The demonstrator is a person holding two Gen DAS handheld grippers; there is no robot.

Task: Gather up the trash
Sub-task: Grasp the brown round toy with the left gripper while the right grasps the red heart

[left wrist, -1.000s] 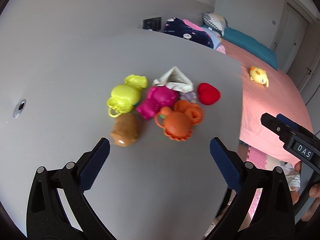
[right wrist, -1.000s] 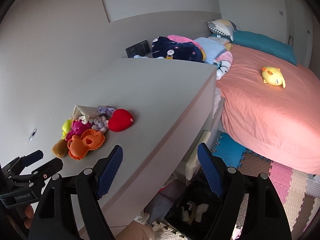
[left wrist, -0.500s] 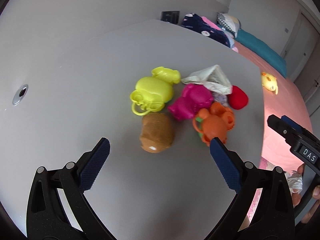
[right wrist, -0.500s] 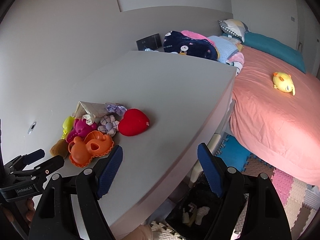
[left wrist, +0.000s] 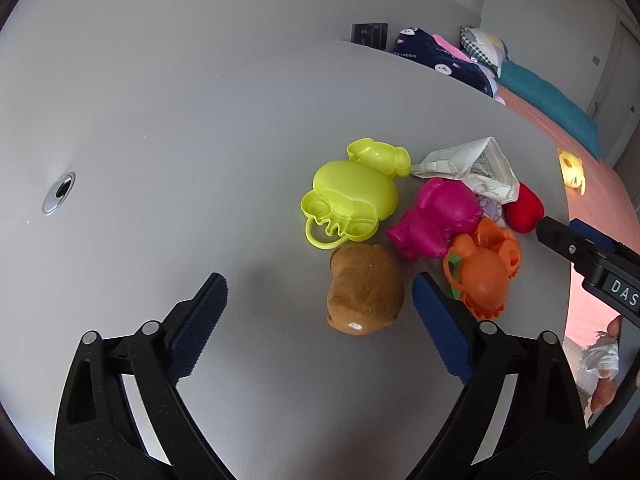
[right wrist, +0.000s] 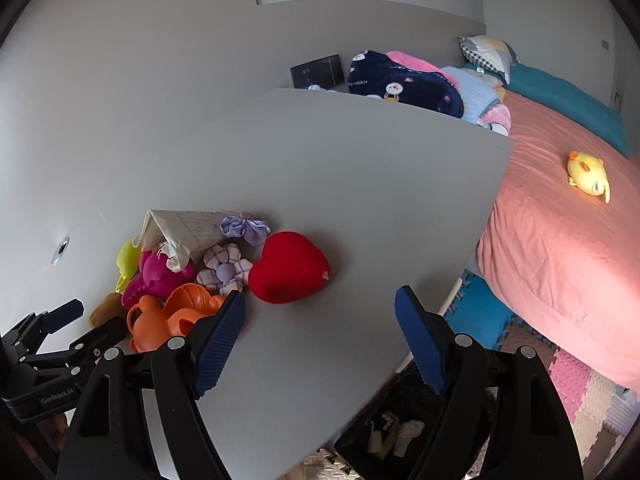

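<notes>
A crumpled white paper (left wrist: 476, 162) lies at the far side of a toy pile on the grey table (left wrist: 200, 128); it also shows in the right wrist view (right wrist: 180, 232). The pile holds yellow-green (left wrist: 350, 196), magenta (left wrist: 436, 218) and orange (left wrist: 482, 272) plastic moulds, a brown plush (left wrist: 364, 290) and a red heart (right wrist: 290, 268). My left gripper (left wrist: 320, 324) is open and empty, just short of the brown plush. My right gripper (right wrist: 320, 344) is open and empty over the table's front edge, right of the pile. A black bin (right wrist: 400, 436) with paper scraps stands on the floor below the table edge.
A pink bed (right wrist: 560, 248) with a yellow plush (right wrist: 588, 176) stands to the right of the table. Folded blankets (right wrist: 404, 84) and pillows lie at its head. Purple fabric flowers (right wrist: 226, 270) lie in the pile. A metal grommet (left wrist: 59, 193) is set in the table at left.
Both grippers have moved closer to the toy pile. The left one has come up to the brown plush; the right one has advanced over the table edge. Both stay open.
</notes>
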